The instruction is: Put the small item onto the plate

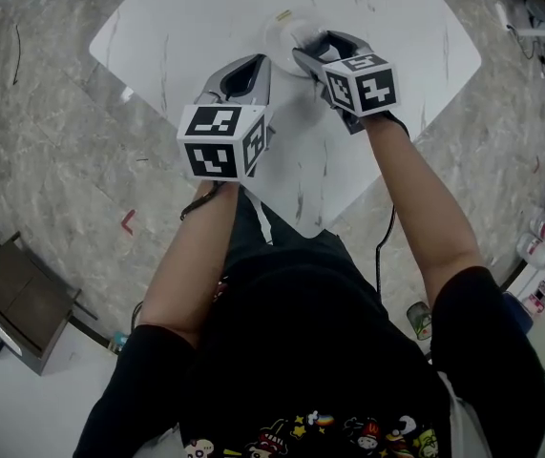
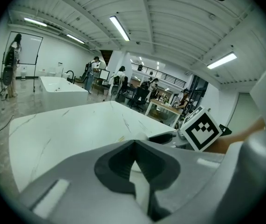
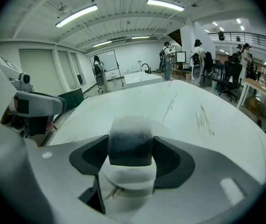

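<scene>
Right tool (image 3: 131,157) grips the small item (image 3: 130,141) just over the plate (image 1: 278,27). Best to lower it gently, level, then open. Left tool (image 2: 133,157) is closed, empty.

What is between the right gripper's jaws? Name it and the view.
A small dark-grey item with a pale top, clamped in the right gripper, seen in the right gripper view.

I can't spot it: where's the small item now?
In the right gripper view, the small item is clamped between the right gripper's fingers, over the white plate on the table.
</scene>
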A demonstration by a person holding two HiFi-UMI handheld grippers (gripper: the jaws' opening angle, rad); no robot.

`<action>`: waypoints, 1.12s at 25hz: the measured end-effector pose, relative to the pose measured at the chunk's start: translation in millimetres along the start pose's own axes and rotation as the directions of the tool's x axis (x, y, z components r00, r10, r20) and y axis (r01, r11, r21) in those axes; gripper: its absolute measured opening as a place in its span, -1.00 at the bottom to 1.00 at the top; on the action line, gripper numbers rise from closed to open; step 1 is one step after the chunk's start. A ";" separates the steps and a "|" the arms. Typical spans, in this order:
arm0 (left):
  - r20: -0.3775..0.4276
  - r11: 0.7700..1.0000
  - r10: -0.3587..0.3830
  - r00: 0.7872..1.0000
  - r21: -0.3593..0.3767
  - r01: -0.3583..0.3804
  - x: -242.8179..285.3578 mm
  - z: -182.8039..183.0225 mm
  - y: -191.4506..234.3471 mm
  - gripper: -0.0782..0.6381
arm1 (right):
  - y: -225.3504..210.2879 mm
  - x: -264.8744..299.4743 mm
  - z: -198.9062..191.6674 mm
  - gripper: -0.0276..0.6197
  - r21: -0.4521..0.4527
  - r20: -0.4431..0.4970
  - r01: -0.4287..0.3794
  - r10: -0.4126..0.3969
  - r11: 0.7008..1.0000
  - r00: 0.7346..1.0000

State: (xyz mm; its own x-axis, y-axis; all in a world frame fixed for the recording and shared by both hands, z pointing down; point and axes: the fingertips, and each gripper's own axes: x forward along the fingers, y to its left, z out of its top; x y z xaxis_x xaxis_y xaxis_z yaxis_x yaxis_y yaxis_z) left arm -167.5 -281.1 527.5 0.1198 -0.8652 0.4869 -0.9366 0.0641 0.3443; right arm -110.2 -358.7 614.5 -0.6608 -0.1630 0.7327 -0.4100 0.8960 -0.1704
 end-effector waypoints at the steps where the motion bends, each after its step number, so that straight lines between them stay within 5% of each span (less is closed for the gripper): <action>1: 0.000 1.000 0.002 1.000 -0.003 -0.002 0.1 -0.7 1.4 -0.78 | -0.3 2.0 -0.5 0.09 -0.003 -0.004 0.001 -0.001 1.000 1.000; 28: -0.015 0.999 0.006 1.000 -0.034 -0.007 5.2 -14.5 14.8 -0.78 | -2.0 27.9 -2.6 0.07 -0.092 -0.042 0.026 -0.030 0.995 0.999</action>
State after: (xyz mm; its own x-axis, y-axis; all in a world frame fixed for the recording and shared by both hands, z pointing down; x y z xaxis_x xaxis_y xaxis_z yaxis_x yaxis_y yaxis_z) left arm -176.0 -277.4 546.7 0.1187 -0.8574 0.5008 -0.9256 0.0870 0.3684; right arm -126.2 -364.0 637.1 -0.6212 -0.1725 0.7644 -0.3675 0.9257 -0.0898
